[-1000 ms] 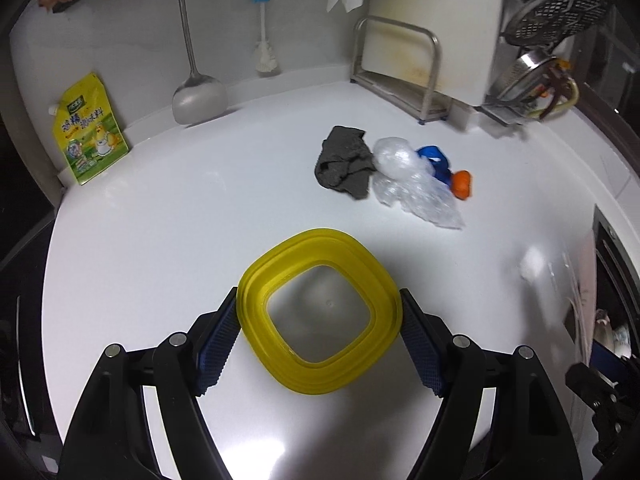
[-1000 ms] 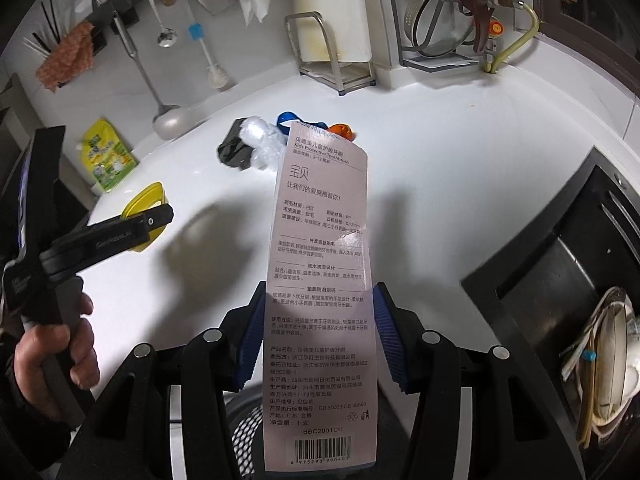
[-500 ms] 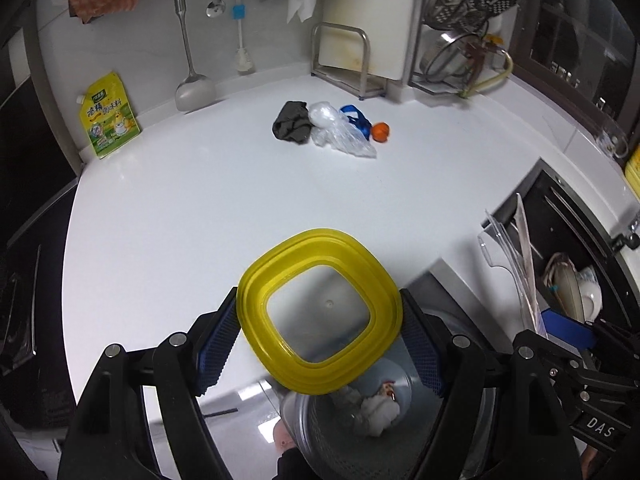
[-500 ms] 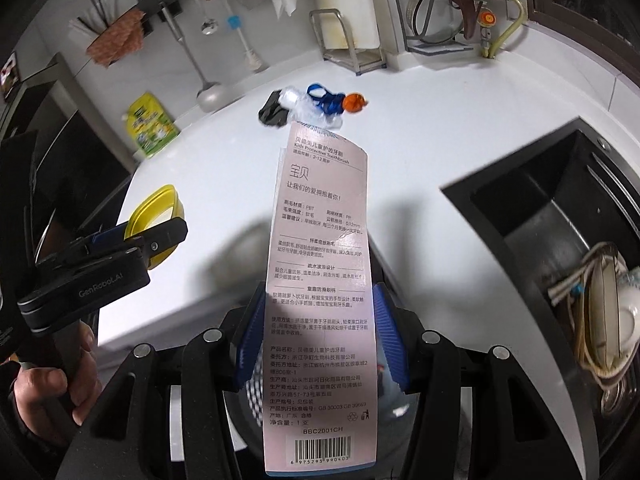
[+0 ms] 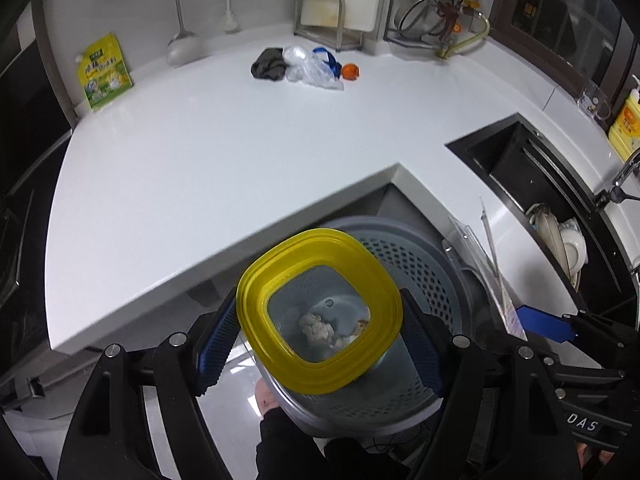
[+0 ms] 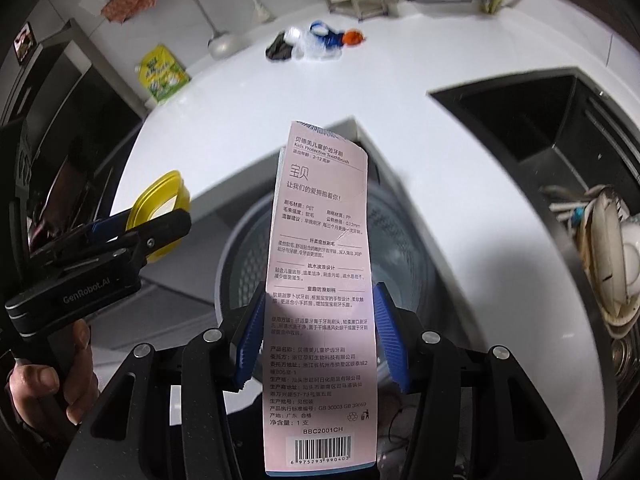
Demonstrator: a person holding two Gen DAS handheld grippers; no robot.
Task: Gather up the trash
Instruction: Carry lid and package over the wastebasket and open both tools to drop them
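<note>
Two pieces of trash are in my grips, both hanging over the grey perforated bin (image 5: pixel 416 264) just off the edge of the white counter (image 5: pixel 224 152). My left gripper (image 5: pixel 320 316) is clamped across the yellow lid (image 5: pixel 320 312), pads on its opposite edges; I judge it light, stiff and rather slick plastic, so the rim is the only sensible hold. My right gripper (image 6: pixel 320 332) pinches the pink toothbrush package (image 6: pixel 320 280) low down across its width; it looks feather-light and floppy, with a clear blister that could crumple, and it may flutter sideways on release. More scraps, a clear plastic bag (image 5: pixel 312 68) among them, lie far back on the counter.
</note>
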